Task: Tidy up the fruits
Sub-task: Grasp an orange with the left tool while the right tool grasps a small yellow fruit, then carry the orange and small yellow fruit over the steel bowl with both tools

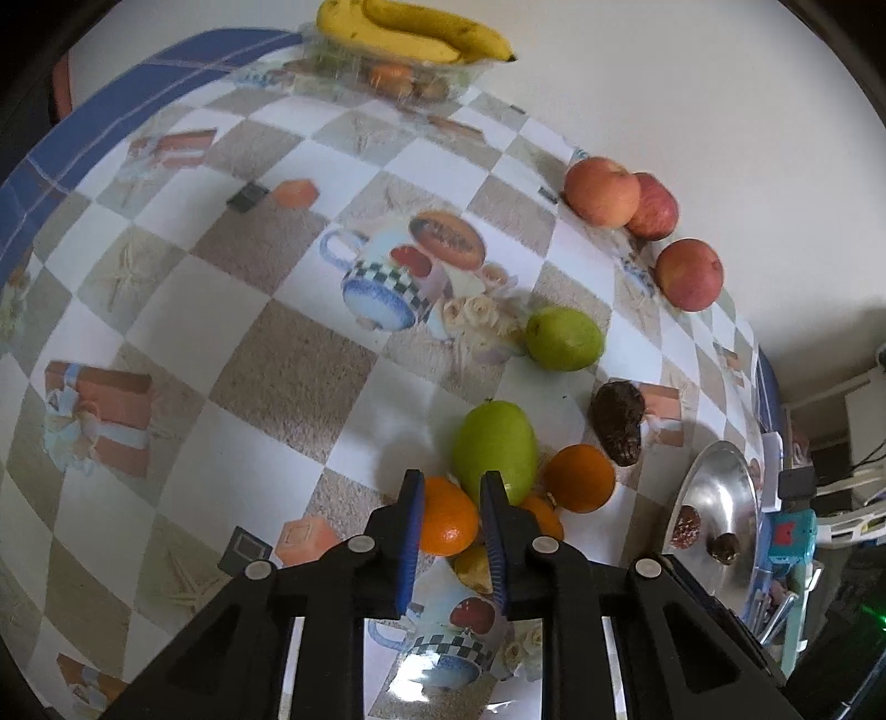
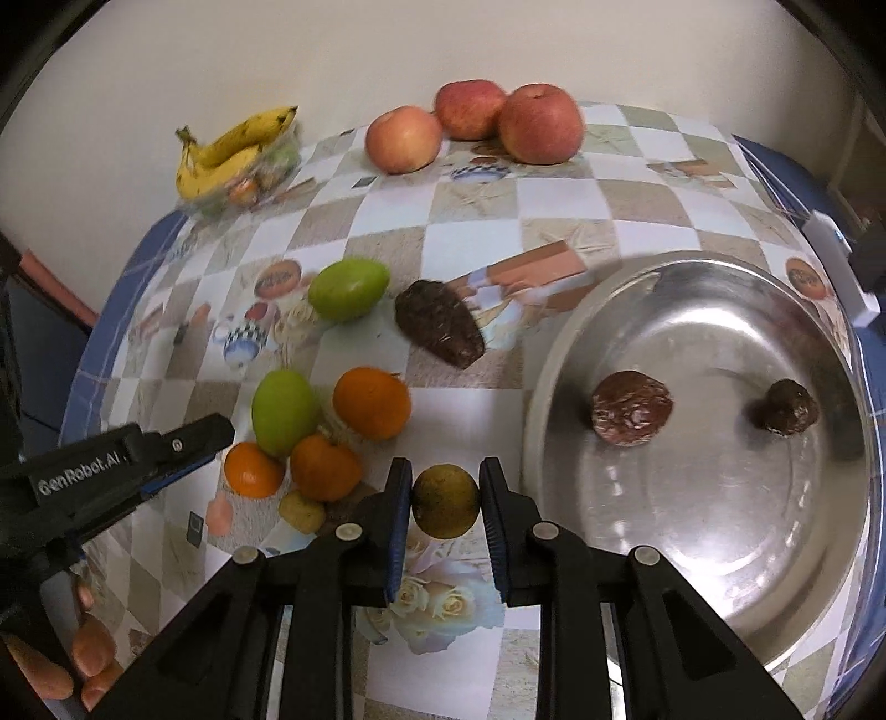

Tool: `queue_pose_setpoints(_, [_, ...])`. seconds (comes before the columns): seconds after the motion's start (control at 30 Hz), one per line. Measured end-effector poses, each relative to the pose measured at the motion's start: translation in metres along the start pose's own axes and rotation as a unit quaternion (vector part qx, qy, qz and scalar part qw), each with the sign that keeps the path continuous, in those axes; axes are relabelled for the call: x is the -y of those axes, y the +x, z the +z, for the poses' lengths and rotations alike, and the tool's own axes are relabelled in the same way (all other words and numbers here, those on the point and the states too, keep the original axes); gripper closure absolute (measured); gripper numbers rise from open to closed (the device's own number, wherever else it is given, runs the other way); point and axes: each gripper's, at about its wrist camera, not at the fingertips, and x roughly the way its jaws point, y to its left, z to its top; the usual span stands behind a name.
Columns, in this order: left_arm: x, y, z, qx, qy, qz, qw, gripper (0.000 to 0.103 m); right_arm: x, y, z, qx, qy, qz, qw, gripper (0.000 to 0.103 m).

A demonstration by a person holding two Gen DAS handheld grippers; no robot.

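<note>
The right gripper (image 2: 446,501) is clamped on a small round olive-brown fruit (image 2: 446,501), held just left of the wide shiny steel bowl (image 2: 554,354). That fruit looks light, firm and smooth, so it may slip; the pads (image 2: 396,526) press its widest part, which seems the best hold. The left gripper (image 1: 451,501) hangs with jaws apart over an orange (image 1: 446,520), gripping nothing. Left of the bowl lie 2 green pears (image 2: 348,289), several oranges and a dark rough fruit (image 2: 440,324); 3 red apples (image 2: 540,124) and yellow bananas (image 2: 227,155) sit beyond it. The glossy checked tablecloth (image 2: 470,199) abuts a plain pale wall (image 2: 332,50)
</note>
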Motion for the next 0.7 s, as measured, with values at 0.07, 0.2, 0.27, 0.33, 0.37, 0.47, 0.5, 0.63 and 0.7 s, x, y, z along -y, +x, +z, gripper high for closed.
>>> queue_pose_setpoints(0.07, [-0.002, 0.000, 0.001, 0.003, -0.001, 0.011, 0.9999, 0.080, 0.001, 0.001, 0.001, -0.001, 0.004, 0.001, 1.000, 0.077])
queue_pose_setpoints(0.2, [-0.004, 0.003, 0.001, 0.003, 0.000, 0.022, 0.9998, 0.078, 0.001, 0.003, 0.000, -0.004, 0.006, 0.008, 1.000, 0.077])
queue_pose_setpoints(0.27, [-0.004, 0.005, 0.000, 0.001, 0.005, 0.034, 0.9994, 0.072, 0.000, 0.003, 0.000, -0.004, 0.003, 0.008, 1.000, 0.077])
queue_pose_setpoints(0.33, [-0.005, 0.008, -0.001, -0.005, 0.005, 0.046, 0.9989, 0.067, 0.000, 0.003, 0.000, -0.005, 0.002, 0.008, 1.000, 0.077])
queue_pose_setpoints(0.37, [-0.007, 0.009, -0.001, -0.008, 0.003, 0.047, 0.9988, 0.066, 0.000, 0.003, 0.000, -0.005, 0.003, 0.010, 1.000, 0.077])
queue_pose_setpoints(0.47, [-0.009, 0.013, -0.004, -0.018, 0.007, 0.057, 0.9982, 0.066, 0.000, 0.005, 0.000, -0.007, 0.002, 0.009, 1.000, 0.077])
queue_pose_setpoints(0.5, [-0.009, 0.014, -0.005, -0.022, 0.008, 0.055, 0.9982, 0.065, 0.000, 0.005, 0.000, -0.008, 0.002, 0.009, 1.000, 0.077])
queue_pose_setpoints(0.63, [-0.006, 0.024, -0.010, -0.046, 0.010, 0.045, 0.9979, 0.064, 0.000, 0.006, 0.000, -0.010, 0.001, 0.009, 1.000, 0.077])
queue_pose_setpoints(0.7, [-0.005, 0.023, -0.011, -0.044, 0.013, 0.045, 0.9979, 0.065, 0.000, 0.006, 0.000, -0.010, 0.001, 0.009, 1.000, 0.077])
